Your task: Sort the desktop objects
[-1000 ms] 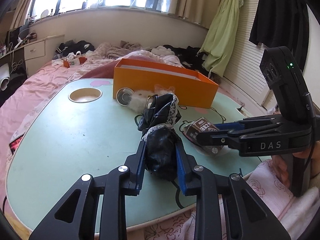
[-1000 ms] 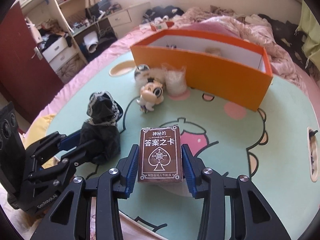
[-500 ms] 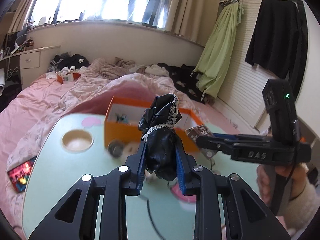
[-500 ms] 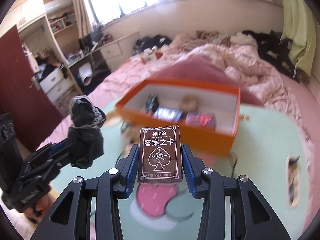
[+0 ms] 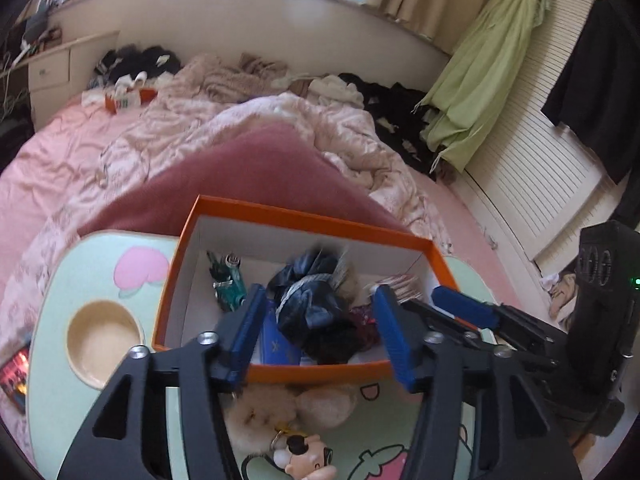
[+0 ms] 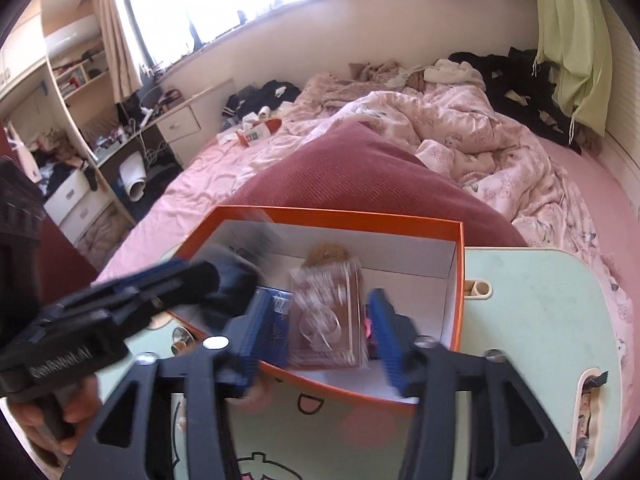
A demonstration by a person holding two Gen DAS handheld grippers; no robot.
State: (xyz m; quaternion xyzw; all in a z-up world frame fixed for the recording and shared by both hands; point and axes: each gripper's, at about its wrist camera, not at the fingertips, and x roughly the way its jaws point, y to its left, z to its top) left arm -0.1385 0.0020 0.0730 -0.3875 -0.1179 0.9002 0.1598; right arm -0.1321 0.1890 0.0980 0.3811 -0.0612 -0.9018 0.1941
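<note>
Two claws hang over the orange box (image 5: 280, 216), both spread wide and gripping nothing: between the left claw (image 5: 320, 332) fingers the black lace-trimmed bundle (image 5: 316, 308) lies loose inside, partly hiding a blue packet (image 5: 276, 344). Motion blur smears the brown card box (image 6: 328, 316) between the right claw (image 6: 320, 332) fingers, so it seems to be dropping into the box. Below the box's near wall, a fluffy keychain toy (image 5: 280, 408) rests on the green tabletop (image 5: 52, 420).

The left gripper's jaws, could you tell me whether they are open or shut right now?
Open. The left gripper has its jaws spread wide, clear of the black lace pouch, which lies between them inside the orange box.
</note>
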